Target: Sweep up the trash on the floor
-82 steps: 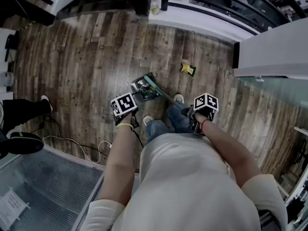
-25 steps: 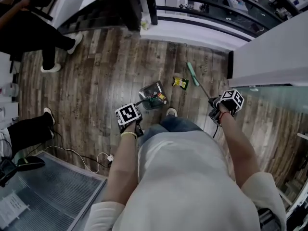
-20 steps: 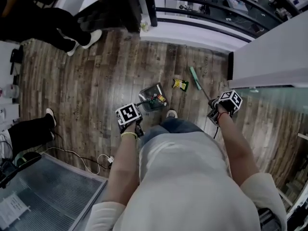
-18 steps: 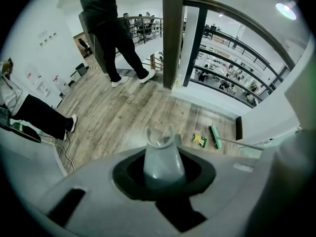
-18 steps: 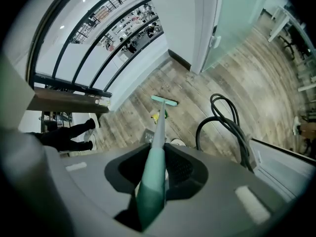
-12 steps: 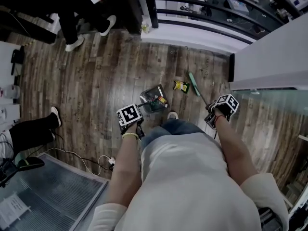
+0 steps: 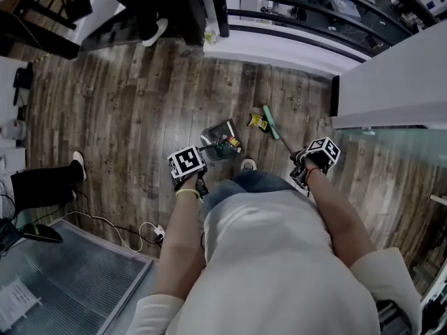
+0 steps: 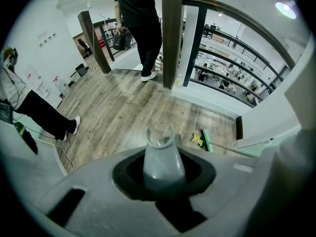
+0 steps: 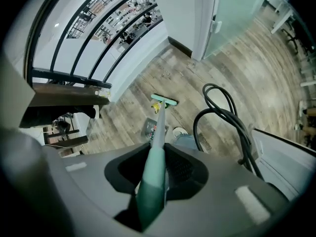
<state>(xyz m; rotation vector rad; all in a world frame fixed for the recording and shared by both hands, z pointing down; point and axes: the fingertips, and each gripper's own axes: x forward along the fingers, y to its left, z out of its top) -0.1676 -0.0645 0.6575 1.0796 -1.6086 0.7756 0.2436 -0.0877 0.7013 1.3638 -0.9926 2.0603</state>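
Note:
A yellow wrapper (image 7: 256, 121) lies on the wood floor, with the teal broom head (image 7: 271, 123) right against its right side. The broom's long handle (image 9: 152, 179) runs back to my right gripper (image 7: 305, 167), which is shut on it. Left of the wrapper the grey dustpan (image 7: 219, 140) rests on the floor with bits of trash inside. Its upright grey handle (image 8: 163, 158) sits in my left gripper (image 7: 191, 174), shut around it. The right gripper view shows the broom head (image 9: 164, 101), the wrapper (image 9: 156, 108) and the dustpan (image 9: 149, 128) in a line.
My own shoe (image 7: 247, 164) stands just below the dustpan. A white wall base and dark railing (image 7: 279, 33) bound the floor ahead, a glass partition (image 7: 391, 138) the right. One bystander's leg (image 7: 42, 183) is at left, another person (image 8: 140, 28) by the post. A cable (image 7: 119, 222) lies behind.
The broom head has swung left and nearer, from right of the yellow wrapper to touching it. My right gripper moved left. A bystander at the top left has walked out of view.

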